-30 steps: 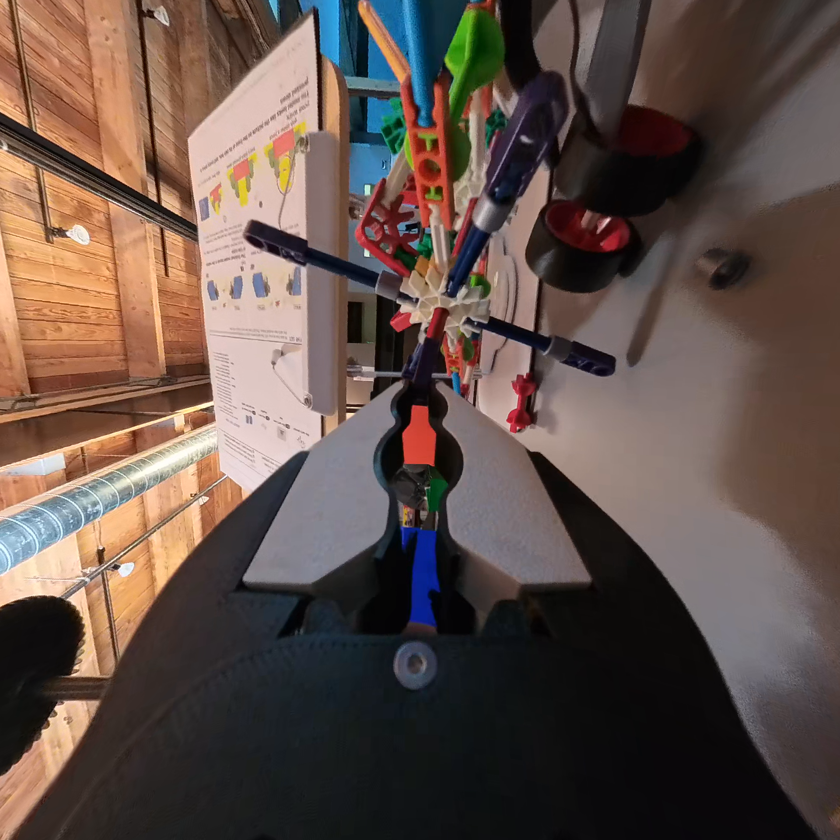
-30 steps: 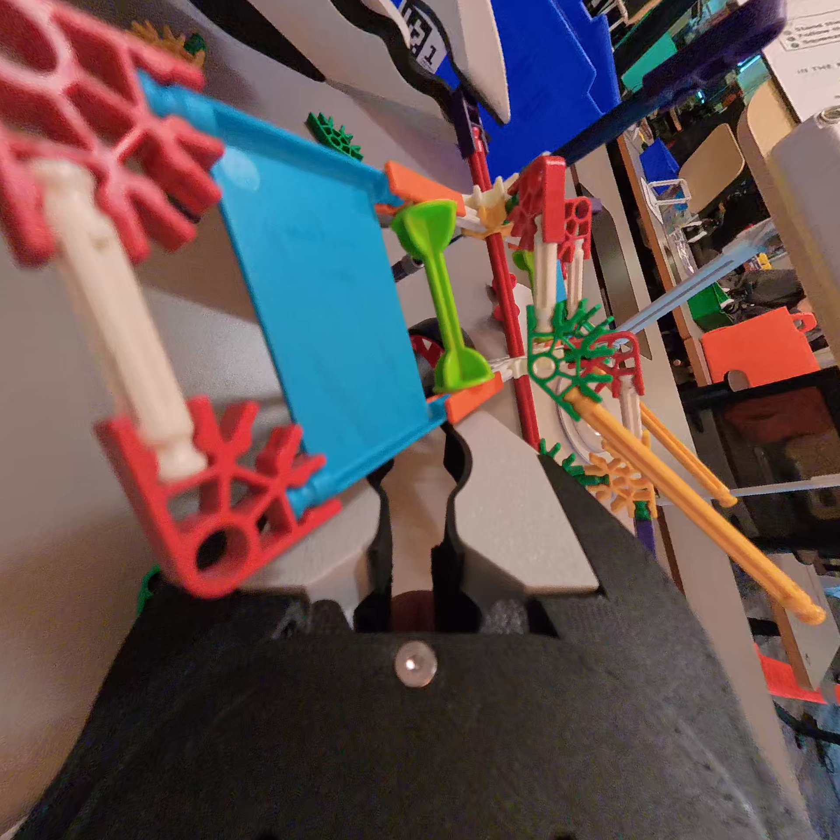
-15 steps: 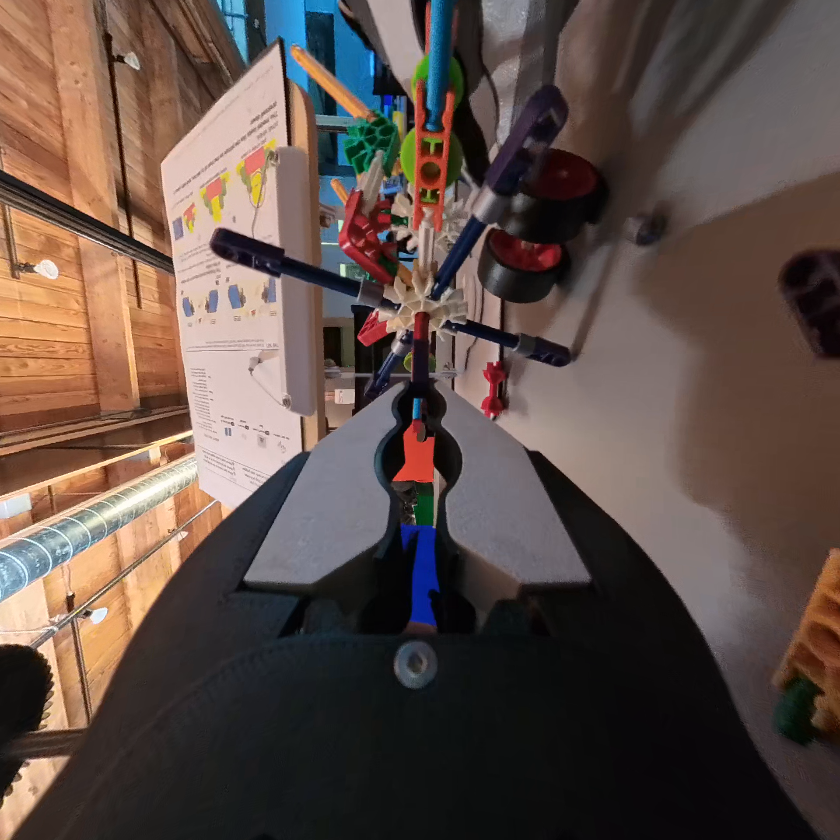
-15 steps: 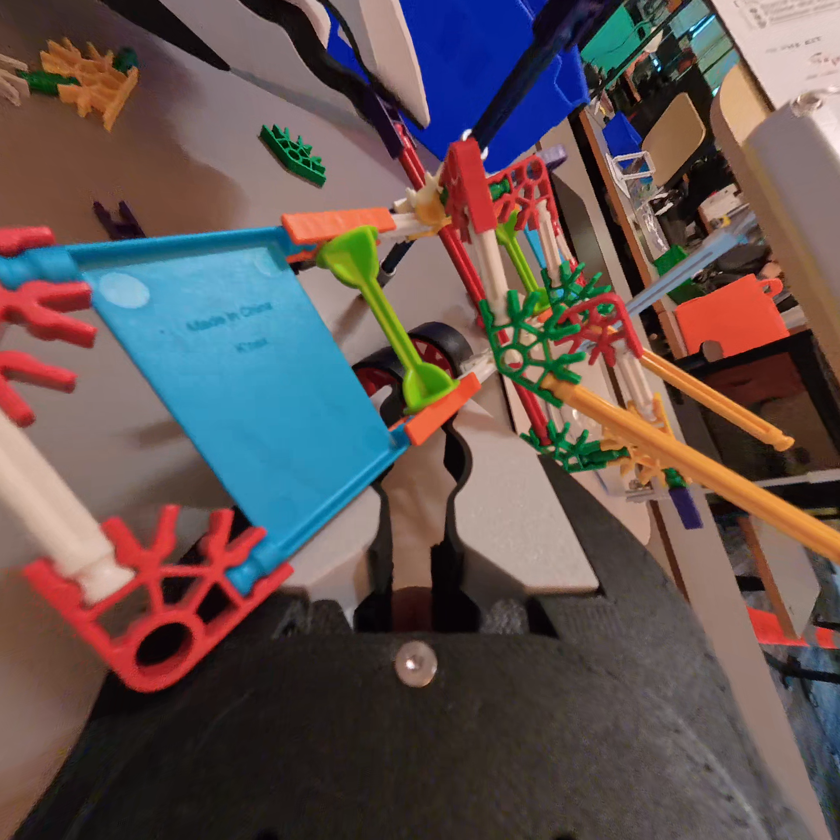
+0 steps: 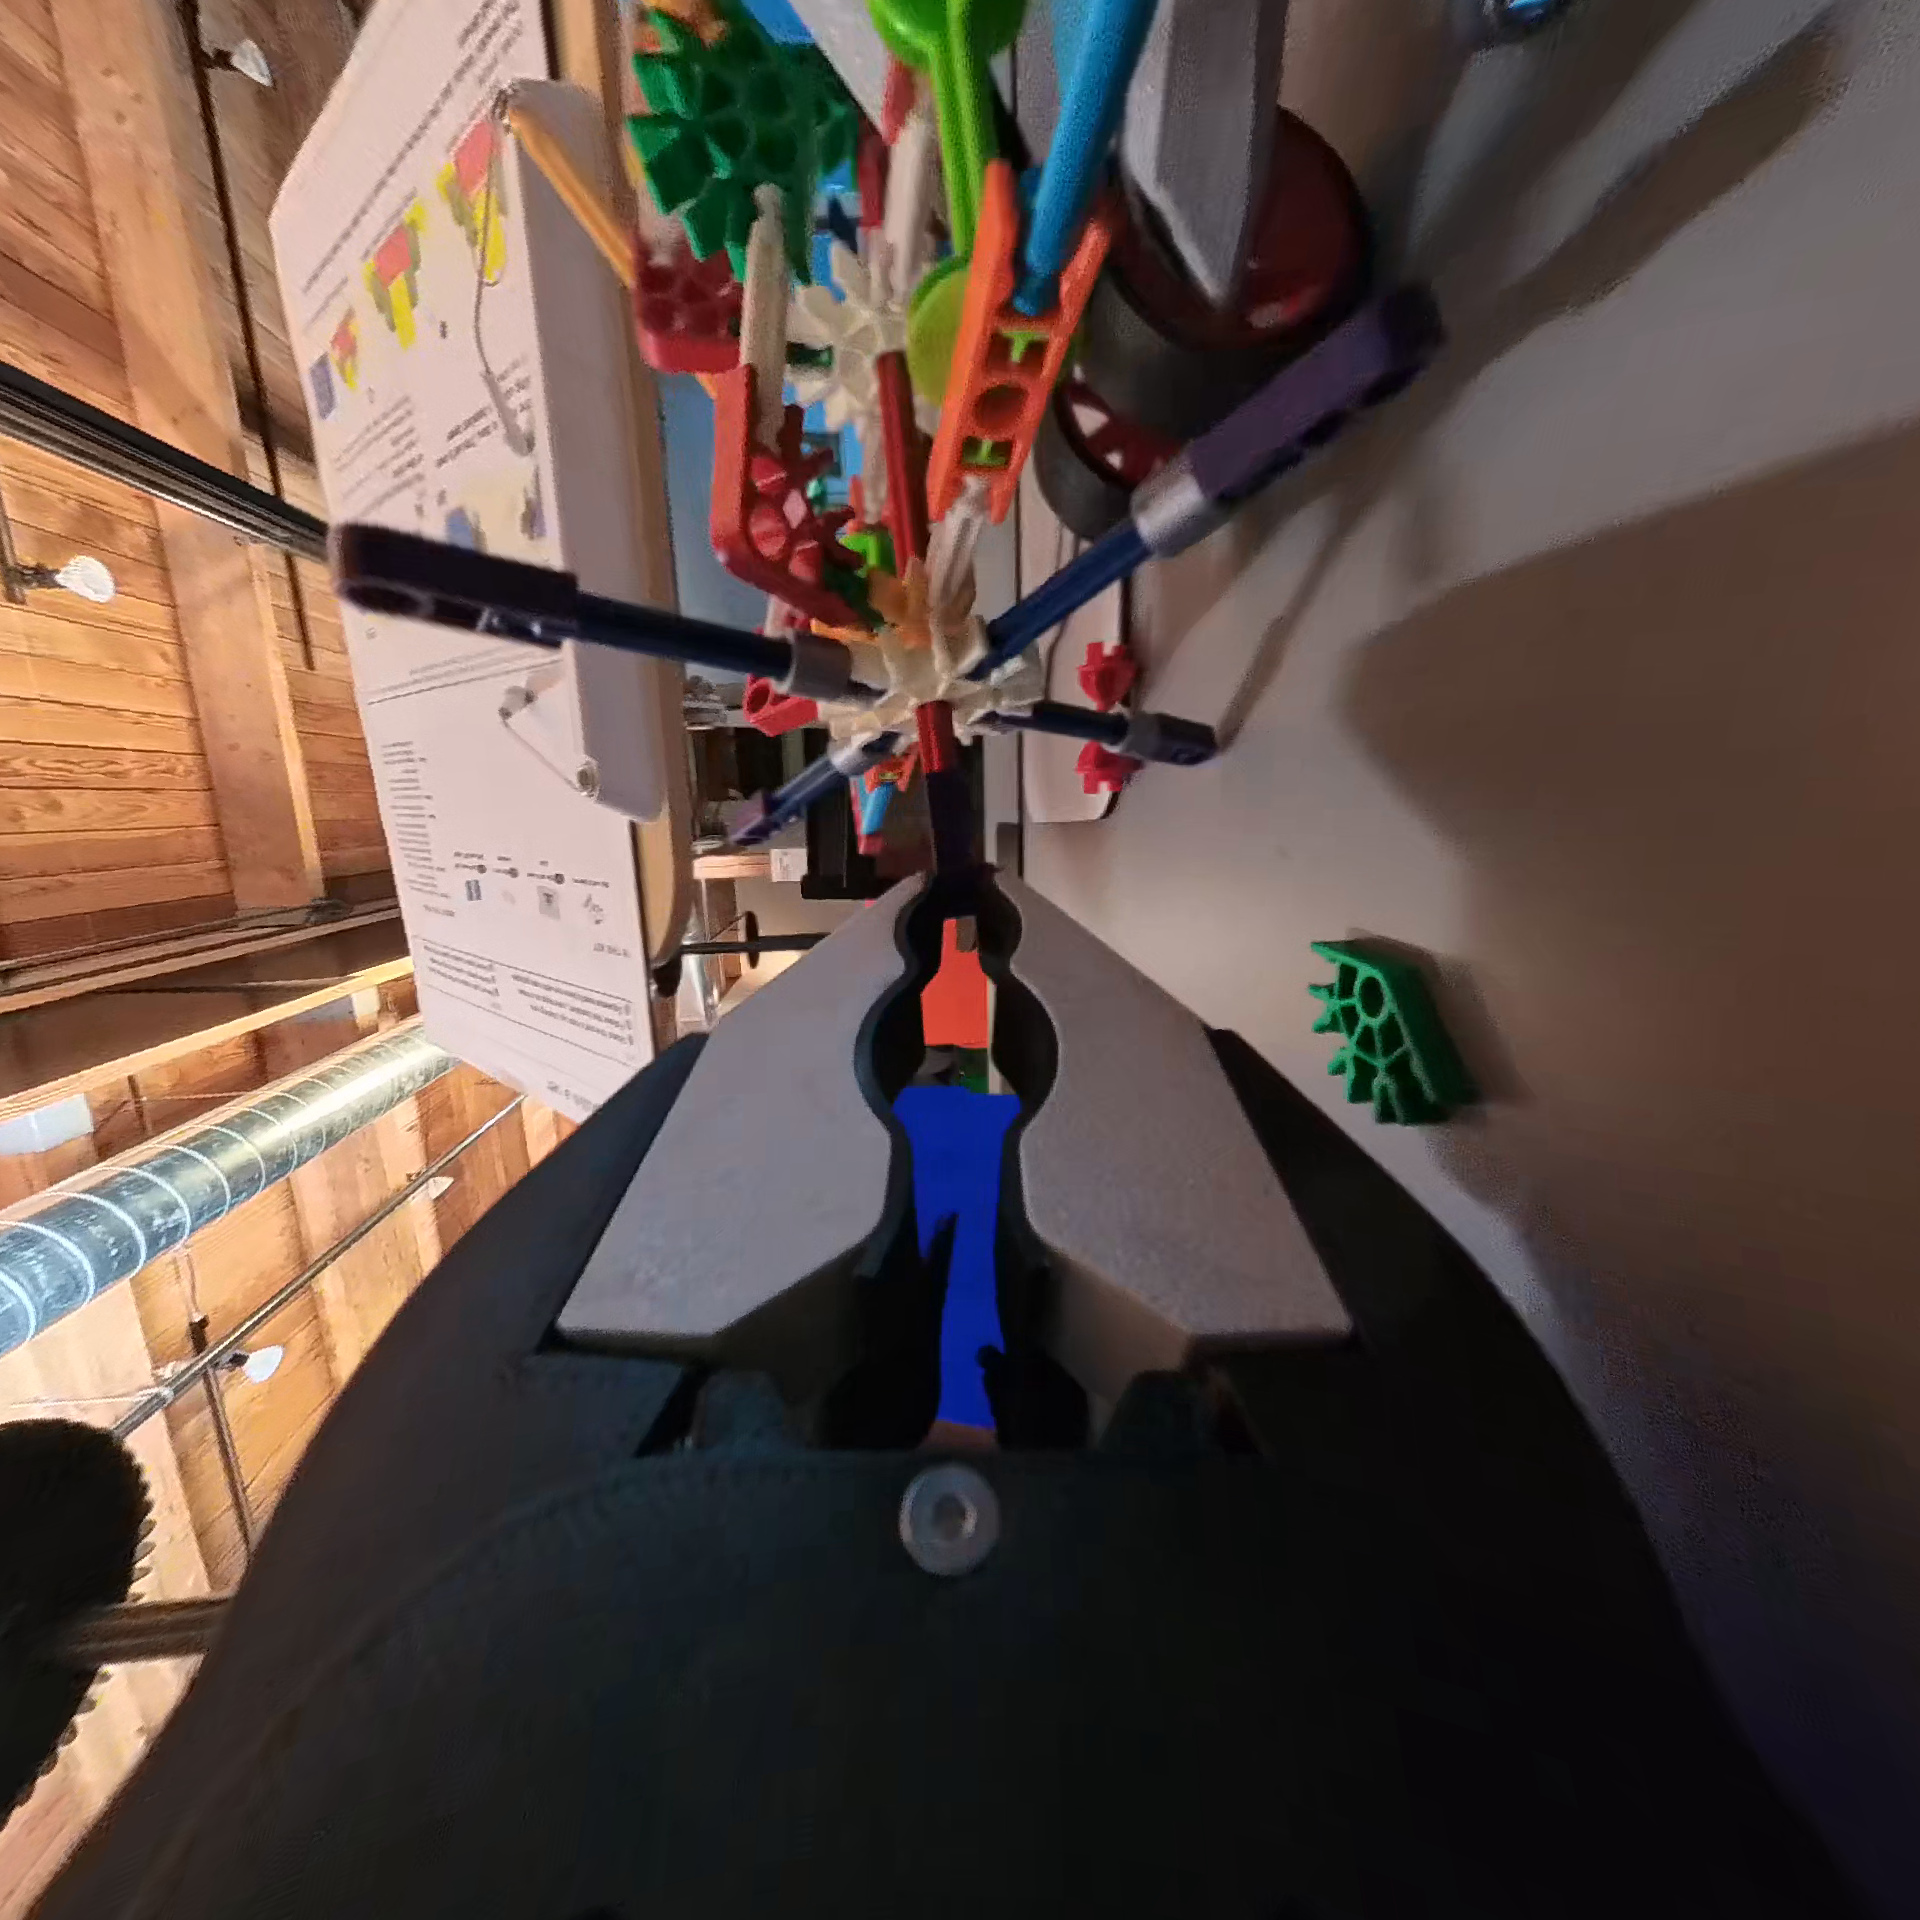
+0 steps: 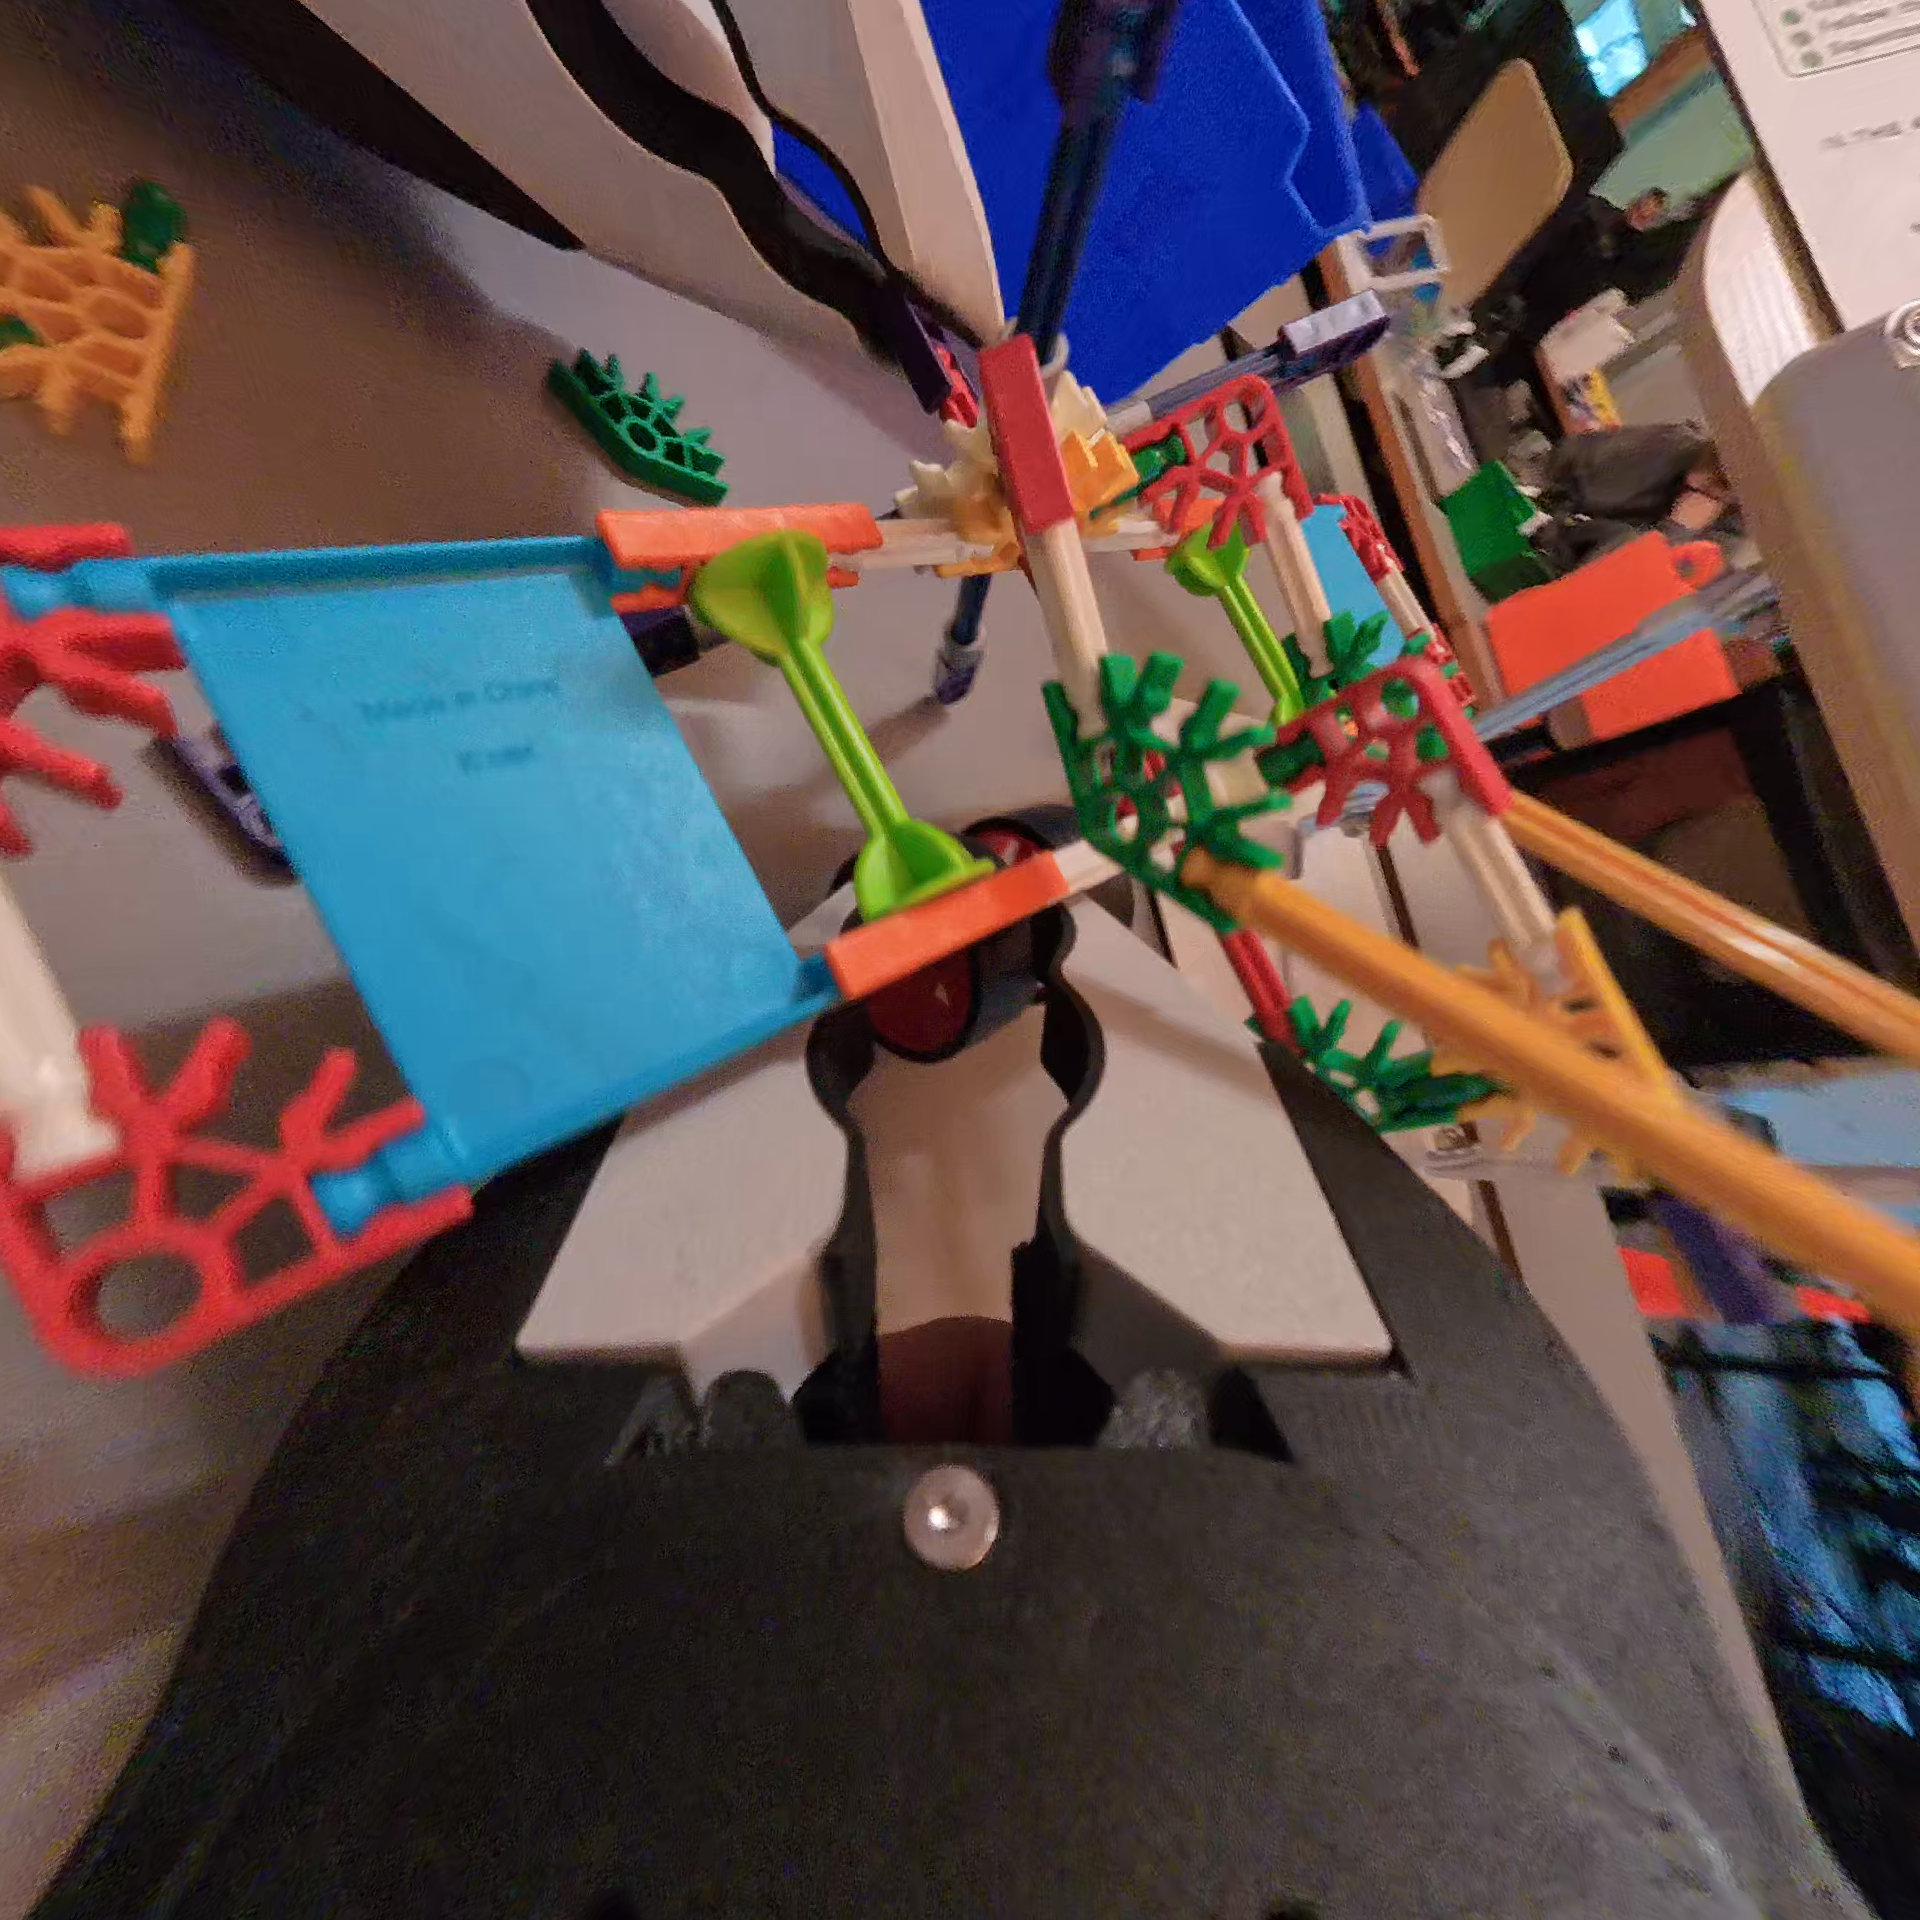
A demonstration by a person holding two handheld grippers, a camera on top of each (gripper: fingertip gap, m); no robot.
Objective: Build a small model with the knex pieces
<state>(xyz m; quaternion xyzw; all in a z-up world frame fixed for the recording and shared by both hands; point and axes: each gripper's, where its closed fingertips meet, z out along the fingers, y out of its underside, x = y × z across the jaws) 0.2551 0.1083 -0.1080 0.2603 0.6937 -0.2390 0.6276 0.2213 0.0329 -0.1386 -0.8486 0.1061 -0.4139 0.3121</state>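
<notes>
Two tools grip one multicoloured plastic rod-and-connector model point(image 6: 1039, 582): our left tool point(image 5: 951, 894) clenches its dark purple rod end-on; our right tool point(image 6: 951, 940) pinches the orange connector.

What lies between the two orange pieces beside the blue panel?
A lime-green rod joins them, seen in the right wrist view.

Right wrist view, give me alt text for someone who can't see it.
The right gripper holds a colourful plastic rod-and-connector toy model by an orange connector beside its flat light-blue panel. Yellow rods stick out right; a loose green connector lies on the grey table.
</notes>
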